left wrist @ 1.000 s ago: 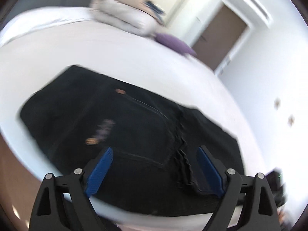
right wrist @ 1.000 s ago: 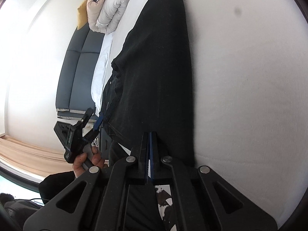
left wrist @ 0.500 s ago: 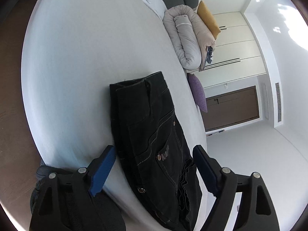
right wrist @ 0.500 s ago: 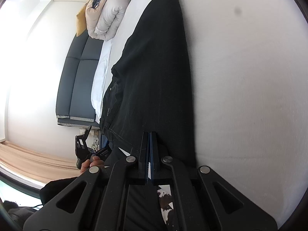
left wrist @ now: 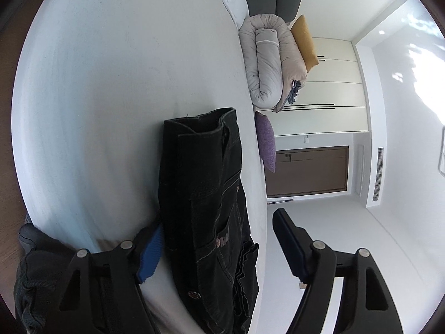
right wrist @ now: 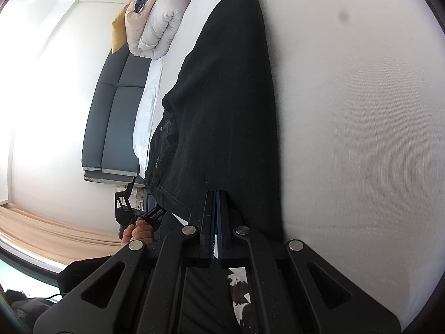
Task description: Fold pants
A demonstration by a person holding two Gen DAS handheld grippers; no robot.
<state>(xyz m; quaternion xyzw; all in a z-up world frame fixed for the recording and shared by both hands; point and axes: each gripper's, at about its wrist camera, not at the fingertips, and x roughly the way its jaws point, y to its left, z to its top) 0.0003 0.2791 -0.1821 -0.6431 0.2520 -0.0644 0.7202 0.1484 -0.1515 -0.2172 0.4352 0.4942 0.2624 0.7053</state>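
Right wrist: right claw (right wrist: pixel 216 194) clamps pants (right wrist: pixel 222 105); left claw (left wrist: pixel 219 243) spread wide; duvet (left wrist: pixel 267 64) beyond.

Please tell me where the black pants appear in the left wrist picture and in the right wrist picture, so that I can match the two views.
Left wrist view: the black pants run from the centre down to the bottom edge, between the fingers of the open left claw.
Right wrist view: the black pants stretch from the top centre down to the shut right claw.
Shared landmark: the rolled grey duvet on the white bed.
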